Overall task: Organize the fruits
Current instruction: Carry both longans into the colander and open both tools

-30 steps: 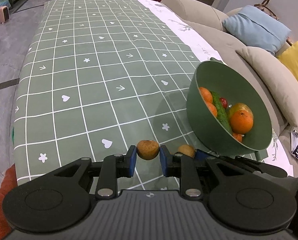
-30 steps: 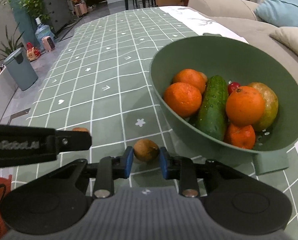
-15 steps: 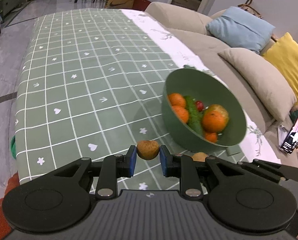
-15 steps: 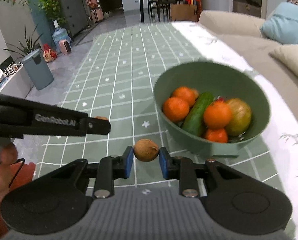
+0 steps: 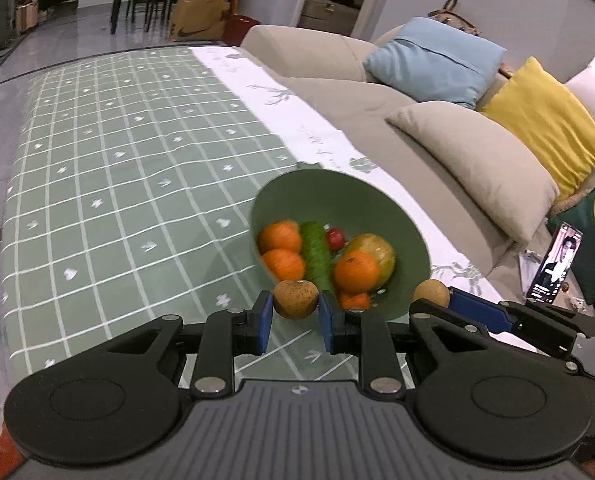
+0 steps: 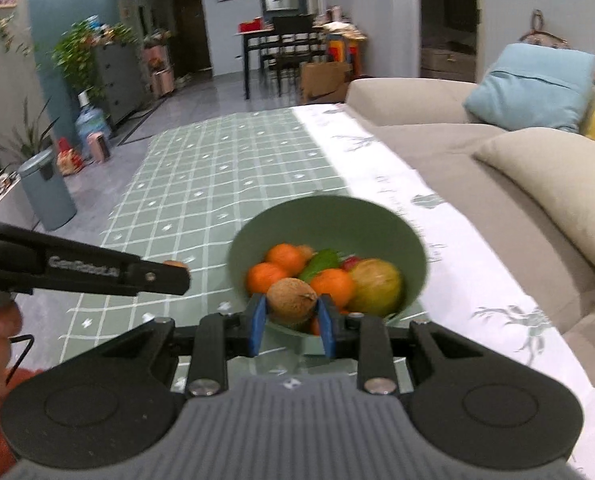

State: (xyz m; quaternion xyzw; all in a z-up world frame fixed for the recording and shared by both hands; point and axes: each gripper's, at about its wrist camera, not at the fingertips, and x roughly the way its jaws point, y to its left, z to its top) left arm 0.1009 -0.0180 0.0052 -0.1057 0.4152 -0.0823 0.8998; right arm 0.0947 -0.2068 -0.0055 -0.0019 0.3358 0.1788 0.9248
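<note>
A green bowl (image 5: 377, 208) (image 6: 329, 220) stands on the checked tablecloth and holds oranges (image 5: 355, 272), a cucumber (image 5: 317, 254), a mango and a small red fruit. My left gripper (image 5: 295, 314) is shut on a small brown fruit (image 5: 295, 298), held above the table just short of the bowl's near rim. My right gripper (image 6: 291, 318) is shut on another small brown fruit (image 6: 291, 300), held at the bowl's near rim. The right gripper also shows in the left wrist view (image 5: 449, 300), and the left gripper in the right wrist view (image 6: 177, 276).
The green checked tablecloth (image 5: 137, 184) stretches far and left. A white runner (image 6: 477, 280) borders it on the right. A beige sofa with cushions (image 5: 477, 160) lies to the right. A phone (image 5: 553, 264) leans at the right. A bin (image 6: 45, 192) stands on the floor at the left.
Both grippers have risen with their brown fruits and moved toward the bowl, which now sits lower and smaller in both views.
</note>
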